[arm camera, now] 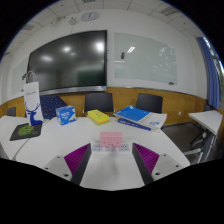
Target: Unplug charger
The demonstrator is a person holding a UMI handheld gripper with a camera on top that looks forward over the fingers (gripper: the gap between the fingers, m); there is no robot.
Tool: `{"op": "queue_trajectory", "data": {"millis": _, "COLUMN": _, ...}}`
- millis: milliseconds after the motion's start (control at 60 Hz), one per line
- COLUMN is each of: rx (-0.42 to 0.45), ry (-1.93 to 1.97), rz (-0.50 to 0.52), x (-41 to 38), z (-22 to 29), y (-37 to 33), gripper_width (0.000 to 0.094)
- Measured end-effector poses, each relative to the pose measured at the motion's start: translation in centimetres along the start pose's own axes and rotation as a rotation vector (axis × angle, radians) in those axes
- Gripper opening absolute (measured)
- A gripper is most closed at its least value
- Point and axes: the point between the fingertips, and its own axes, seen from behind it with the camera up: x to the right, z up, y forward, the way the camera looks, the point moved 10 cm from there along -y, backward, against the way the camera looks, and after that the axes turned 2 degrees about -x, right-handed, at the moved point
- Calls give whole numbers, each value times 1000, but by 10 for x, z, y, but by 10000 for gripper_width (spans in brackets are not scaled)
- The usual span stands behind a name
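A pink charger (111, 139) sits in a white power strip (111, 149) that lies on the white table (60, 140). My gripper (112, 158) is open, with its magenta pads (77, 156) spread wide on either side. The power strip and the charger lie just ahead of the fingertips, roughly centred between them, with a gap at each side. Nothing is held. The charger's cable is not visible.
Beyond the strip on the table are a yellow object (98, 116), a blue box (66, 114), a stack of blue and white boxes (140, 118), a green mat (25, 130) and an upright white-blue bag (32, 100). Dark chairs (98, 101) stand behind.
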Motion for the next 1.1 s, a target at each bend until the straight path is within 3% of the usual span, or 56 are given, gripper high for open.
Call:
{"op": "queue_trajectory", "data": {"millis": 517, "rx": -50, "ry": 17, "rz": 32, "x": -4, "z": 6, "y": 117, "gripper_width": 860}}
{"op": "queue_trajectory", "data": {"millis": 567, "rx": -64, "ry": -2, "rz": 22, "x": -4, "z": 7, "y": 120, "gripper_width": 560}}
{"op": "queue_trajectory", "data": {"millis": 583, "rx": -62, "ry": -7, "rz": 19, "x": -3, "z": 7, "y": 121, "gripper_width": 576}}
{"op": "queue_trajectory", "data": {"millis": 667, "rx": -76, "ry": -16, "rz": 17, "x": -4, "z": 8, "y": 121, "gripper_width": 453}}
{"op": "queue_trajectory", "data": {"millis": 750, "rx": -124, "ry": 57, "rz": 44, "x": 1, "z": 12, "y": 118, "gripper_width": 452}}
{"op": "queue_trajectory", "data": {"millis": 833, "rx": 91, "ry": 42, "rz": 16, "x": 21, "z": 70, "y": 99, "gripper_width": 448}}
{"op": "queue_trajectory", "data": {"millis": 883, "rx": 150, "ry": 33, "rz": 45, "x": 25, "z": 113, "y": 89, "gripper_width": 447}}
{"op": "queue_trajectory", "data": {"millis": 1000, "rx": 118, "ry": 66, "rz": 64, "x": 59, "z": 162, "y": 77, "gripper_width": 446}}
{"op": "queue_trajectory", "data": {"millis": 1100, "rx": 55, "ry": 48, "rz": 20, "x": 107, "z": 161, "y": 73, "gripper_width": 443}}
